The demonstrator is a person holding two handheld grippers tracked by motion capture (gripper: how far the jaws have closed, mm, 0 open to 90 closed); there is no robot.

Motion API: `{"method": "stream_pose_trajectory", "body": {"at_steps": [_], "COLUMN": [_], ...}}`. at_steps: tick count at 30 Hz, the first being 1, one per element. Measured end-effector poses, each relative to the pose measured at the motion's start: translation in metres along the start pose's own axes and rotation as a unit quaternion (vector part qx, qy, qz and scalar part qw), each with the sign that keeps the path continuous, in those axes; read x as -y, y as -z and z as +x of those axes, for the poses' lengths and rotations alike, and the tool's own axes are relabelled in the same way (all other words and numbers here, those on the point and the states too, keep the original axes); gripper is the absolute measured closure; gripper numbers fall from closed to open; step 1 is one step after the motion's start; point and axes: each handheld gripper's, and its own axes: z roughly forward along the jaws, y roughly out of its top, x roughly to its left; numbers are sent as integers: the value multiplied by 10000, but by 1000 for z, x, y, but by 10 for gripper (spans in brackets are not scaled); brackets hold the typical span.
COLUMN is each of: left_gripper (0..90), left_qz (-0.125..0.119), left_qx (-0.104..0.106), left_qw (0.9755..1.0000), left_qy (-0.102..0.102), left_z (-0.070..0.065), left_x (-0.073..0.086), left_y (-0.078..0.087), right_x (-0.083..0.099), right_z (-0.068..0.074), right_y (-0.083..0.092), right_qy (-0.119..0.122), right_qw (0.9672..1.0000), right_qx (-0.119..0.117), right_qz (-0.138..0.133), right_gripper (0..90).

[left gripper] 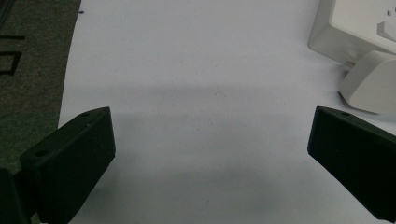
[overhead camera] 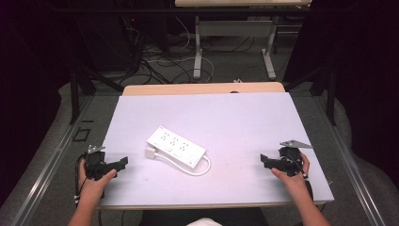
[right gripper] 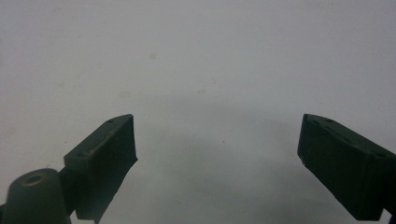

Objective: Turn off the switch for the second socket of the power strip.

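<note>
Left claw (overhead camera: 123, 161) gaping wide, nothing between its jaws; it sits low over the bench (overhead camera: 244, 117) near the front left corner, jaws pointed toward the middle; in the left gripper view the two black jaws stand far apart over bare white surface, with the corner of the power strip (left gripper: 355, 32) and its plug (left gripper: 371, 84) just beyond the right-hand jaw, near but not touching.

Right claw (overhead camera: 264, 160) also wide and empty, held near the front right edge, jaws facing inward toward the strip; the right gripper view has both jaws spread over plain bench top, nothing within reach.

Outward: white power strip (overhead camera: 176, 147) lies flat and slantwise around the middle of the bench, a bit left of centre, socket face up; its white cord (overhead camera: 200, 170) loops from the right end round the near side and back to the plug (overhead camera: 149, 153), which rests just beside the strip's left end; well apart from the right claw, nearer the left one.

Step, as I judge it: start of the approach, nothing gripped yet, both hands parked either side; work looks to be on the strip and its plug.

Next move likely calls for the left claw to ease forward and right onto the plug, jaws squared across its narrow sides, then close; right claw probably comes in to steady the strip body so it does not slide; cord slack is short, so a pull could drag the strip.
</note>
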Motion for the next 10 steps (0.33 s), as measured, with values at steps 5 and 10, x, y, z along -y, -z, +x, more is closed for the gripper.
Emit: {"method": "stream_pose_trajectory", "body": {"at_steps": [5, 10], "left_gripper": [6, 6], "left_qz": [37, 39], "left_qx": [-4, -5], "left_qw": [10000, 10000], "left_qy": [10, -24], "left_z": [0, -1], "left_x": [-1, -1], "left_y": [0, 0], "right_x": [0, 1], "right_z": [-1, -3], "right_y": [0, 0], "right_qy": [-58, -32], "right_qw": [10000, 10000], "right_qx": [16, 44], "right_qz": [9, -10], "right_gripper": [108, 108]}}
